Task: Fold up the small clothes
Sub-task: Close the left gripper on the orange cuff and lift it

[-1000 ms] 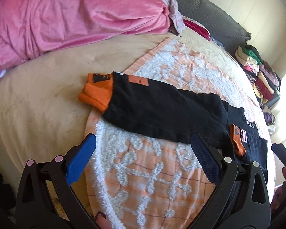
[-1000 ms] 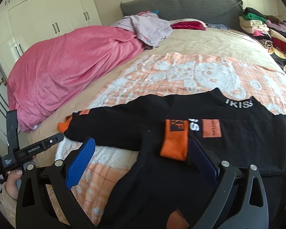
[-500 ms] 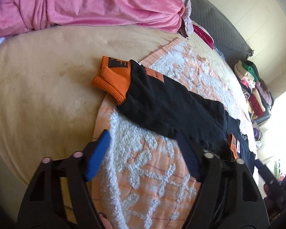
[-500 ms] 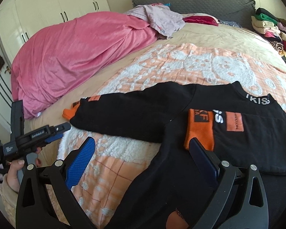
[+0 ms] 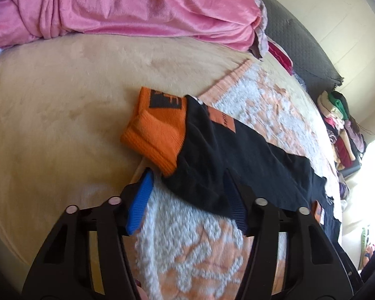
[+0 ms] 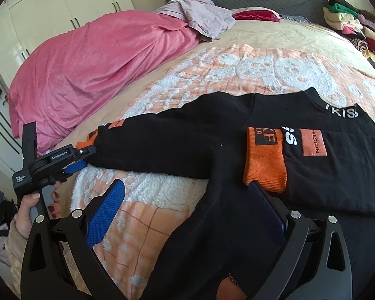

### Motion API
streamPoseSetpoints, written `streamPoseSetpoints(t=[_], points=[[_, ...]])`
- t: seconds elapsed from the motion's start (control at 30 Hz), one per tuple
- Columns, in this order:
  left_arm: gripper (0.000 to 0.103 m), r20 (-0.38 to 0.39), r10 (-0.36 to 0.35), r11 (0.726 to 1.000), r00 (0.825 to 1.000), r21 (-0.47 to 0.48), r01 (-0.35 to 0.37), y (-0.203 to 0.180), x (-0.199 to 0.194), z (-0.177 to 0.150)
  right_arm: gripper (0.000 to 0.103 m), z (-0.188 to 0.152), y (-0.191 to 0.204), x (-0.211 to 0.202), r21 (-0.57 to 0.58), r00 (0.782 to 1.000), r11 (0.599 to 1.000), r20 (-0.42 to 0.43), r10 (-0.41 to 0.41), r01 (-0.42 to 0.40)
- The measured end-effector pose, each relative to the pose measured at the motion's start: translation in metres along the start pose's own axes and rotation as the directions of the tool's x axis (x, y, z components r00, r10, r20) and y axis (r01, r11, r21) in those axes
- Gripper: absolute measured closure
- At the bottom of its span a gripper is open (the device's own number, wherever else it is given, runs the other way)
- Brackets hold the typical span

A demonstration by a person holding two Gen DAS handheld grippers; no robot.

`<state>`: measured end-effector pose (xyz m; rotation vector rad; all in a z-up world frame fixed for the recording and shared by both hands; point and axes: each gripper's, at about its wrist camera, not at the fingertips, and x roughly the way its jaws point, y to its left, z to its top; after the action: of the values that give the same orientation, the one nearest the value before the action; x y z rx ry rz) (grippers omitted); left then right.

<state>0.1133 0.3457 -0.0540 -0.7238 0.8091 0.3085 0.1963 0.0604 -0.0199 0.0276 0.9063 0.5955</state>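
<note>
Your left hand-held gripper [image 5: 187, 195] has come down and forward toward the outstretched sleeve [image 5: 225, 155] of the black top [image 6: 275, 170], and its jaws have just been narrowing from wide open to about half apart. The lower edge of the sleeve, just behind the orange cuff [image 5: 157, 135], now lies between the blue pads [image 5: 140, 200], but they do not yet press on the cloth, so you have no grip there.

Your right hand-held gripper [image 6: 187, 215] has sunk a little and hangs with its jaws wide apart over the body of the top, just short of the other orange cuff [image 6: 265, 160], which is already folded in across the chest.

The top lies flat on the orange-and-white blanket [image 6: 237, 67] on the bed [image 5: 50, 100], its collar toward the headboard and the free sleeve reaching out to the blanket's edge beside the pink duvet [image 6: 87, 62].

That leaves one sleeve folded and one to go. It looks as if you are closing on the free sleeve near its cuff to carry it over the chest; take both layers, or the cuff may slip out as you lift.
</note>
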Motion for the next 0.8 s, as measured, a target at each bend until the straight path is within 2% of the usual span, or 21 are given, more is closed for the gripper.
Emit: streamPoseSetpoints(t=[0.17,0.27,0.33,0.53,0.8], points=[[0.074,0.014,0.026,0.999,1.000,-0.026,-0.025,0.002,0.011,0.011,0.005,0.001,-0.004,0.008,0.012,1.000,1.000,-0.010,-0.010,0.010],[0.090,0.023,0.036,0.999,0.999,-0.017,-0.035,0.000,0.014,0.017,0.005,0.002,-0.006,0.011,0.028,1.000,1.000,-0.012,-0.006,0.007],[0.093,0.027,0.044,0.999,0.999,0.002,-0.044,-0.003,0.016,0.020,0.005,0.003,-0.008,0.013,0.037,1.000,0.999,-0.016,-0.006,0.007],[0.095,0.101,0.018,0.996,0.995,0.083,-0.026,-0.021,-0.006,0.019,0.005,0.004,-0.011,0.013,0.047,1.000,0.999,-0.010,-0.010,0.011],[0.095,0.168,-0.046,0.990,0.985,0.136,0.023,-0.050,-0.038,0.014,0.005,-0.003,-0.027,0.005,0.090,1.000,0.996,0.005,-0.011,0.011]])
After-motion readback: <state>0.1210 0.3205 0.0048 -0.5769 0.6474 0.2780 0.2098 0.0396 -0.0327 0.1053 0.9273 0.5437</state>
